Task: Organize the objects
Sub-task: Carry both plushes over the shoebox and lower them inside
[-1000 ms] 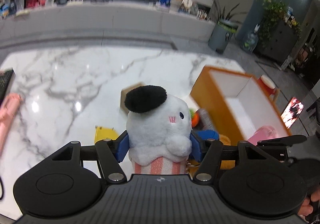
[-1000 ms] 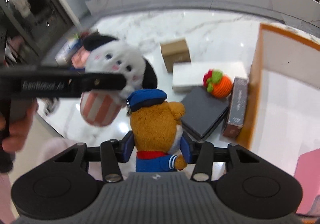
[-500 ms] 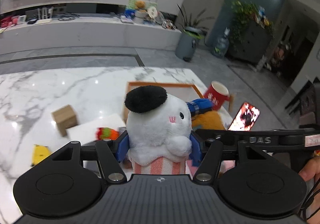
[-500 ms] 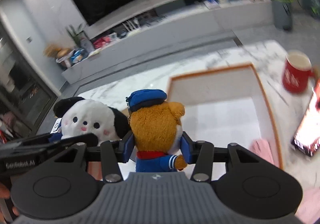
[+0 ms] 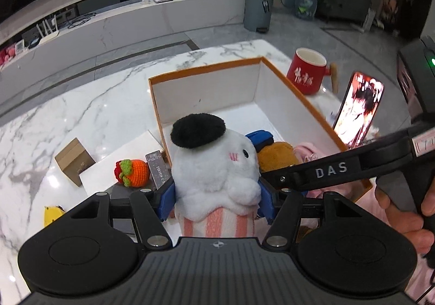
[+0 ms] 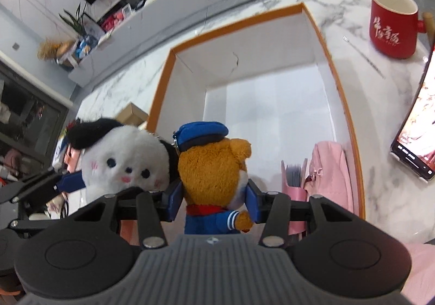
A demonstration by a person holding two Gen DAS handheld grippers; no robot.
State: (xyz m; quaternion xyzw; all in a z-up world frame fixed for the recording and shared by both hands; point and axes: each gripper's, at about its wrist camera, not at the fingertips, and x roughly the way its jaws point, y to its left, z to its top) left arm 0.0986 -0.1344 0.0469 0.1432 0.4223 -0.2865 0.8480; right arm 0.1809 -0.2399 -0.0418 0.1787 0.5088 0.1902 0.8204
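Two soft toys are being carried at the near end of the orange-rimmed box point(image 6: 350, 120), whose long axis is running away from both cameras toward the far wall of the room. The white plush point(image 5: 214, 166) is being clamped at its sides by the blue pads of the left gripper point(image 5: 216, 200), jaws roughly half spread around its body; it is being held upright over the box's near-left corner, beside the rim rather than clearly inside. The bear in the blue cap point(image 6: 214, 169) is being pinched in the same way by the right gripper point(image 6: 214, 205), and it is being held over the box's white floor, so the right hand is judged the nearer to a drop.

The two toys are being kept just beside each other (touching or not cannot be told). A pink pouch point(image 6: 330, 169) is already lying in the near-right corner, so the open floor ahead of the bear is judged the likeliest landing place. Outside the box, a red mug point(image 6: 394, 25) and a lit phone point(image 6: 418, 136) are standing well to the right.
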